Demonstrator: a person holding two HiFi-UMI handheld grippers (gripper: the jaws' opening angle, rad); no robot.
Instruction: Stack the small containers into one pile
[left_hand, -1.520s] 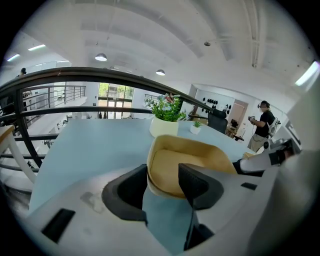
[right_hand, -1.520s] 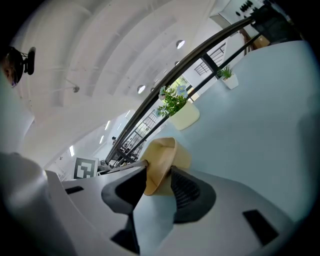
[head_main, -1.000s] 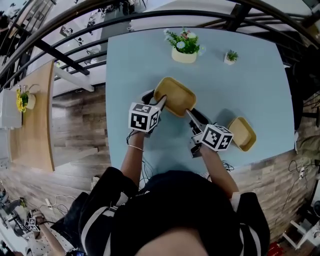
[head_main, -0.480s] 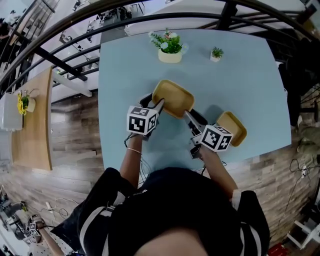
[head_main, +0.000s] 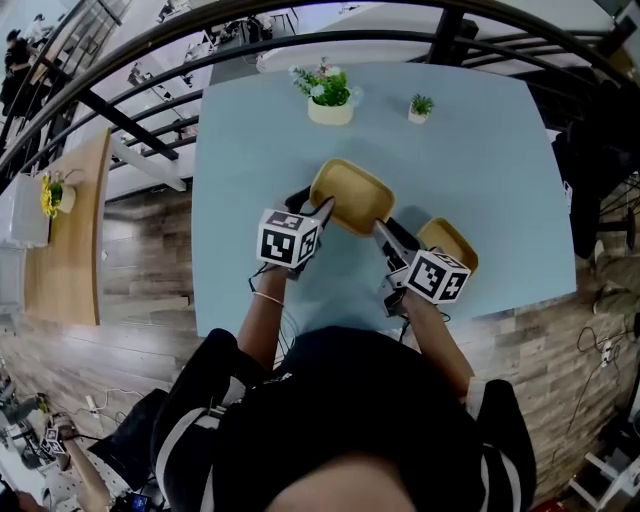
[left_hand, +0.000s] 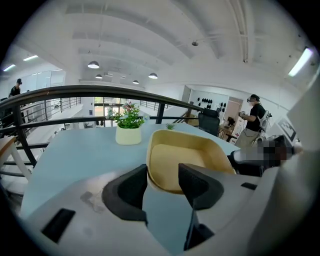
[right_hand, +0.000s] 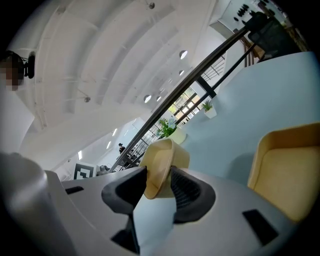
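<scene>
Right gripper (right_hand: 159, 182) clamps the rim of the container (head_main: 350, 195); left gripper (left_hand: 162, 182) bites its opposite edge, over the table (head_main: 480, 150). You're mid-carry: next, shift it right and lower it squarely into the second container (head_main: 447, 238).

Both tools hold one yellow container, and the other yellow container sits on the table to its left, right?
Not quite: the other container sits to the right of the held container, beside the right tool, as the head view shows.
</scene>
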